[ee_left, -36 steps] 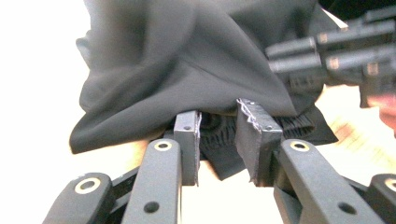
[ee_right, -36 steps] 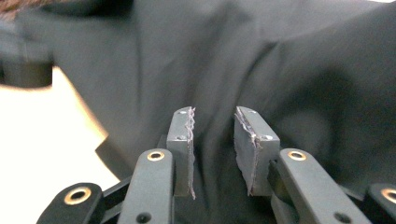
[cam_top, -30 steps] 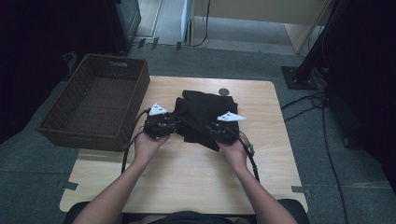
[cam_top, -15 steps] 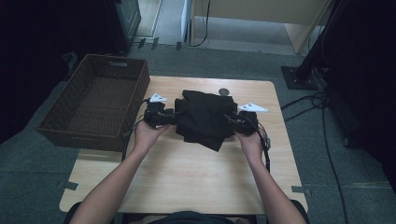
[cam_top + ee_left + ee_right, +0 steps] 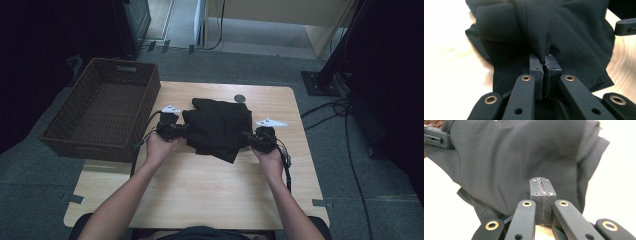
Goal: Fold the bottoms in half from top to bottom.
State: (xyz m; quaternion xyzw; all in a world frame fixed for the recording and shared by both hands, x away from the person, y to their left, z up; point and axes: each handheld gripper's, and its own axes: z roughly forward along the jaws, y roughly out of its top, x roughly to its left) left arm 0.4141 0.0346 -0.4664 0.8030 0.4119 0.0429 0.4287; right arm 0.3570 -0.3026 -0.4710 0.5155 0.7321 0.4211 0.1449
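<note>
— While you're pinching the black garment (image 5: pixel 218 127) from both sides, are your jaws closing fully?

— Yes: your left gripper (image 5: pixel 545 65) and right gripper (image 5: pixel 541 187) have just been closing, each clamping a fold mid-table (image 5: pixel 200 185). Thin bites risk slipping when lifting toward the basket (image 5: pixel 102 112) beyond.

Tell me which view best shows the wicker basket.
The high view: the whole wicker basket sits at the table's left edge, beside the left tongs. The right gripper view catches a brown sliver of it at its top-left corner, past the black cloth.
</note>
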